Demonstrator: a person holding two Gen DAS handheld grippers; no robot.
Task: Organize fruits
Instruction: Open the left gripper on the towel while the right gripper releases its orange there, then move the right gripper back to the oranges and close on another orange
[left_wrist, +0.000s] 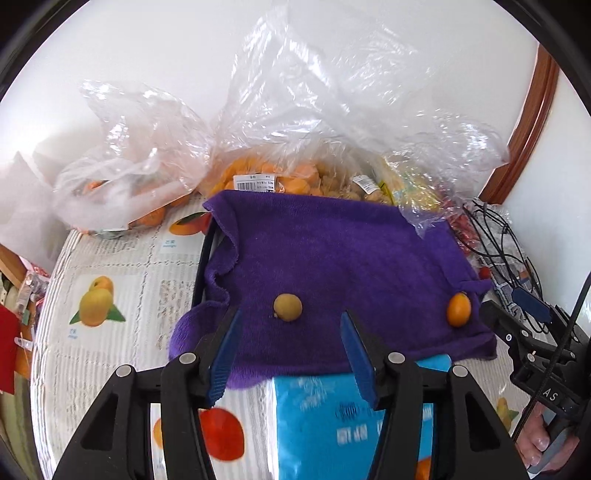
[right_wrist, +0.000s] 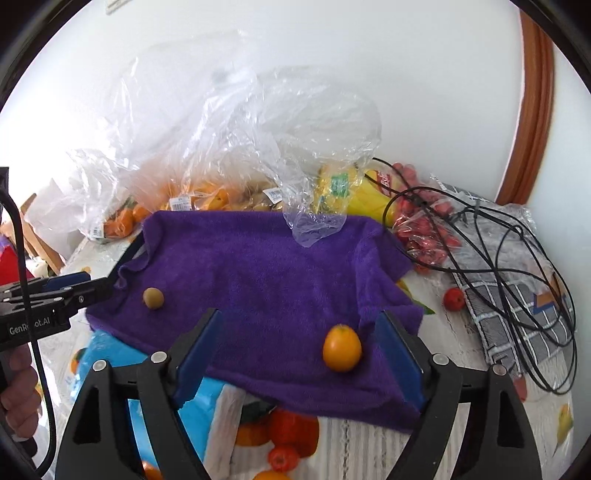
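Both grippers are released, nothing between the pads.

Left gripper (left_wrist: 291, 354): jaws apart, low centre of the left wrist view, hovering over the near edge of the purple towel (left_wrist: 332, 251). A small brownish-green fruit (left_wrist: 287, 307) lies on the towel just above the gap between the fingers, touching neither pad.

Right gripper (right_wrist: 299, 354): jaws spread wider, low centre of the right wrist view. A small orange fruit (right_wrist: 342, 347) sits on the towel (right_wrist: 258, 266) between the fingers, nearer the right pad, clear of both. The same fruit shows at the right edge of the towel in the left view (left_wrist: 458, 309); the brownish one shows at left in the right view (right_wrist: 153, 298). The two fruits are well apart.

Behind the towel, top centre: clear plastic bags (left_wrist: 295, 122) with orange fruit (left_wrist: 258, 173) inside, price labels on them. Upper right of the right view: a bag of small red fruit (right_wrist: 424, 236), black cables (right_wrist: 498, 258), and a loose red fruit (right_wrist: 454, 299) on the fruit-print tablecloth (left_wrist: 110, 314). A blue packet (left_wrist: 317, 424) lies under the towel's near edge, blurred.
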